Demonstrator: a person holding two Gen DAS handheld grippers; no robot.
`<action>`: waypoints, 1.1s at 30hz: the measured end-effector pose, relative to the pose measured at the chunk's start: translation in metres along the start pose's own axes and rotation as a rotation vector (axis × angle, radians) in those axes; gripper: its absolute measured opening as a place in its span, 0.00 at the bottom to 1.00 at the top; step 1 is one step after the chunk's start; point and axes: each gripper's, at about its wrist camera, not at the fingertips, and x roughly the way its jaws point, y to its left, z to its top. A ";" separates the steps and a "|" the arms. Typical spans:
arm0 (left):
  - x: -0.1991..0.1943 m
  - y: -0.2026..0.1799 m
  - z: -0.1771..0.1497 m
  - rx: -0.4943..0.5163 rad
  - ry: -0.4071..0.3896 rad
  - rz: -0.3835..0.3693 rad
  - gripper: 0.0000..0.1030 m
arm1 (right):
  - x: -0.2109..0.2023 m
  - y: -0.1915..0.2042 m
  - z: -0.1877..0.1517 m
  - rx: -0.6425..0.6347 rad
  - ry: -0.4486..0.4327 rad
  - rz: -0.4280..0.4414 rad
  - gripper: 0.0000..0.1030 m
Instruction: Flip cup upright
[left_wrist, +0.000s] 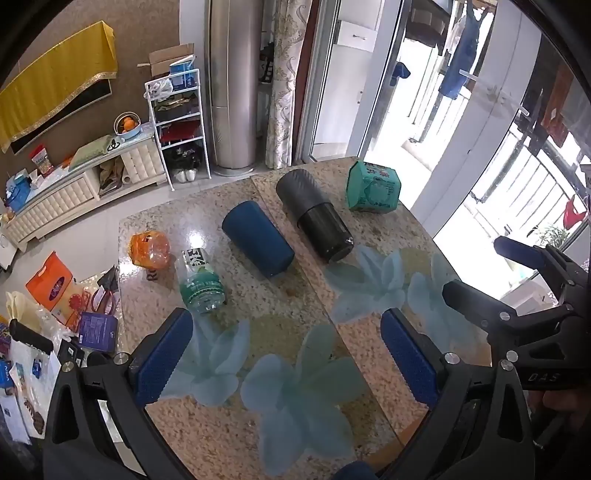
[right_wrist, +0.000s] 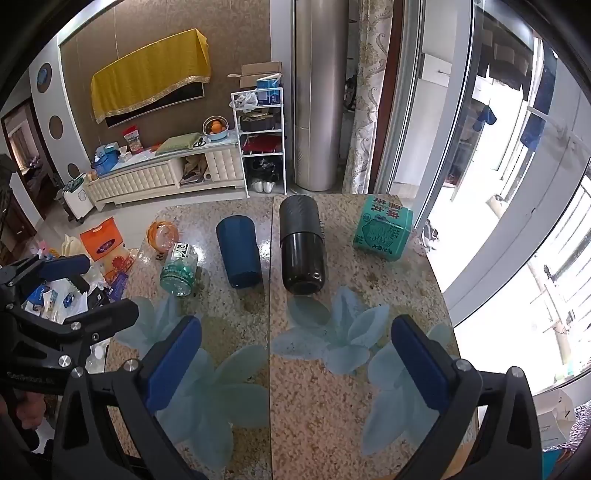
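**Both grippers hovering, cup on its side**

Blue cup (left_wrist: 258, 243) lying on its side near the middle of the table (left_wrist: 295, 295), one round end turned toward the cameras, the other toward the far edge. Not touched by either gripper. Just to its right: black cylindrical container (left_wrist: 314, 218), also on its side, apart from the cup, with the table's centre seam running between them. To the cup's left: clear bottle with green label (left_wrist: 201, 284) lying down; beyond it, orange plastic bottle (left_wrist: 149, 249) at the left edge. Green carton (left_wrist: 373, 188) at the far right corner, well apart from the cup.

Left gripper (left_wrist: 284, 354) held above the near part of the table, tilted down and forward, aimed over the pale blue flower print. Jaws spread wide, nothing between them. Blue ribbed pads (left_wrist: 166, 362) facing each other across bare table.

Right gripper (right_wrist: 306, 365) in a matching pose, above the near table edge, pointed toward the black container and cup. Jaws spread wide, holding nothing. Seen from the left wrist camera at the right border, beside the left gripper and level with it; part of the holding hand dark at the lower right, detail unclear.

Cup well ahead of both sets of fingertips.
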 end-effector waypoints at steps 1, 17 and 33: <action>0.000 0.000 0.000 0.001 0.003 -0.004 0.99 | 0.000 0.000 0.000 -0.002 -0.002 -0.004 1.00; -0.003 0.008 -0.002 -0.003 -0.001 -0.008 0.99 | -0.002 0.001 0.001 -0.001 -0.001 -0.002 1.00; -0.004 0.006 -0.002 -0.006 0.003 -0.003 0.99 | -0.002 0.000 0.000 0.002 -0.001 0.002 1.00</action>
